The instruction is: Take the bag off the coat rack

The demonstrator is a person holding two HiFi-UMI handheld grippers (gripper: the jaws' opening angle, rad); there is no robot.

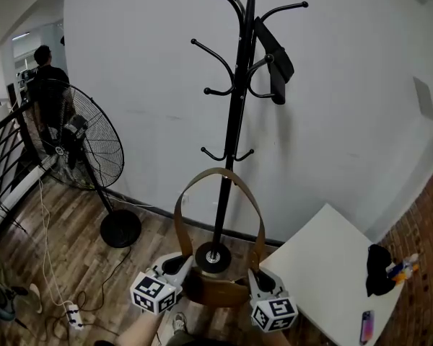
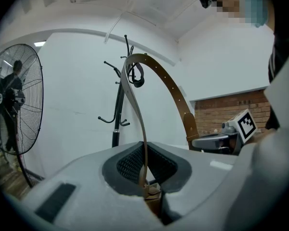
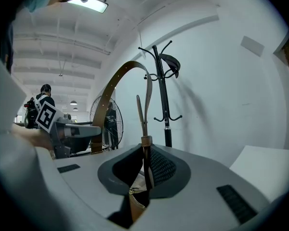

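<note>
A brown bag (image 1: pixel 218 292) hangs low in front of the black coat rack (image 1: pixel 234 121), held at its two ends by my grippers. Its wide strap (image 1: pixel 220 173) arches up between them, free of the rack's hooks. My left gripper (image 1: pixel 179 265) is shut on the bag's left end, where the strap (image 2: pixel 143 143) rises from between the jaws. On the right end, the right gripper (image 1: pixel 258 274) is shut at the strap's base and zipper (image 3: pixel 144 170). The left gripper (image 2: pixel 145 179) and right gripper (image 3: pixel 145 177) both face the rack (image 2: pixel 118 114) (image 3: pixel 164 105).
A black item (image 1: pixel 276 60) hangs on an upper hook of the rack. A standing fan (image 1: pixel 79 139) is at the left, with a railing (image 1: pixel 3 157) and a power strip (image 1: pixel 73 314). A white table (image 1: pixel 325 265) at the right carries a black object (image 1: pixel 377 269) and a phone (image 1: pixel 366 326).
</note>
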